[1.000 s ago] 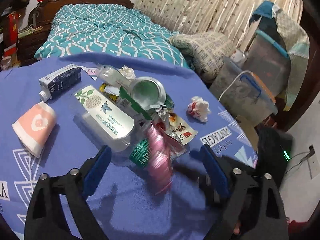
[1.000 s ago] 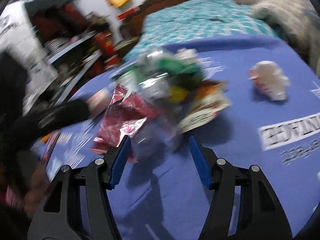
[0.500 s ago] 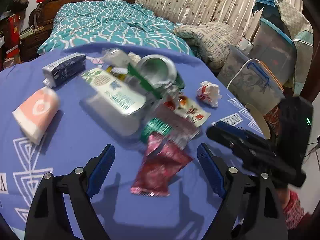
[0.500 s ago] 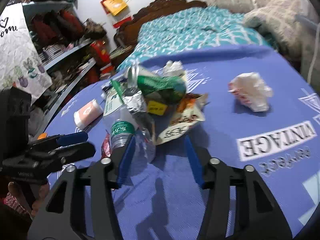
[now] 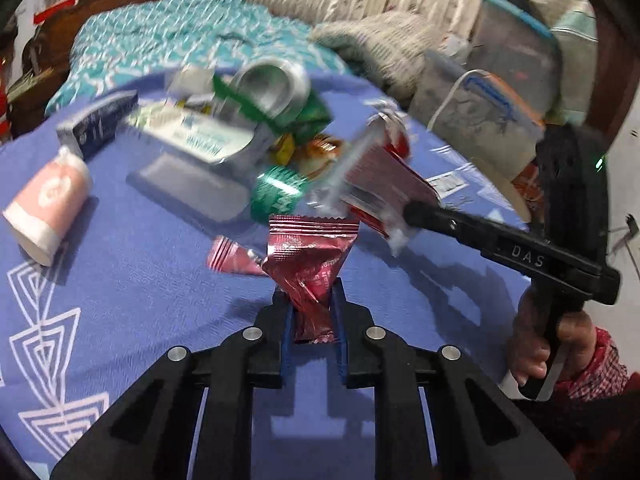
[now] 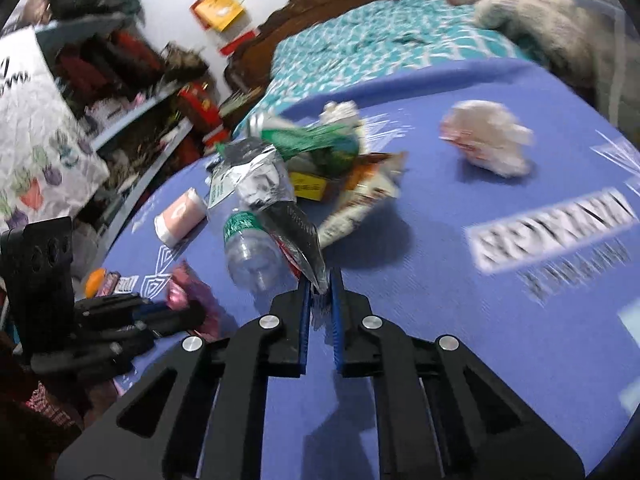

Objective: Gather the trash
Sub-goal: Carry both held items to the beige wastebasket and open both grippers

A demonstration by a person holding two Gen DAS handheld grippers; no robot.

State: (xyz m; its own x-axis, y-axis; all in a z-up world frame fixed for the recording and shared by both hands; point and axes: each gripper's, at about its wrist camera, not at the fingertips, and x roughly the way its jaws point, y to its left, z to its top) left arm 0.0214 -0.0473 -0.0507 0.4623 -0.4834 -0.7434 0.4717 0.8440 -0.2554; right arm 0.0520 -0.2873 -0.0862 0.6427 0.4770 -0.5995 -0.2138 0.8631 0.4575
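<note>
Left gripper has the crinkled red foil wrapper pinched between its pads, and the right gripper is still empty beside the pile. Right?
Not quite. The left gripper is closing on the red foil wrapper, which sits between its pads, as you say. But the right gripper is not empty: the right wrist view shows it shut on the corner of a silver foil wrapper drawn from the pile.

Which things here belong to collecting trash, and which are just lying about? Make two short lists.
Part of the job:
red foil wrapper, pinched as the left gripper closes
silver wrapper in the shut right gripper
plastic bottle
crumpled paper ball
green can

Lying about:
teal bedspread
storage bins
</note>
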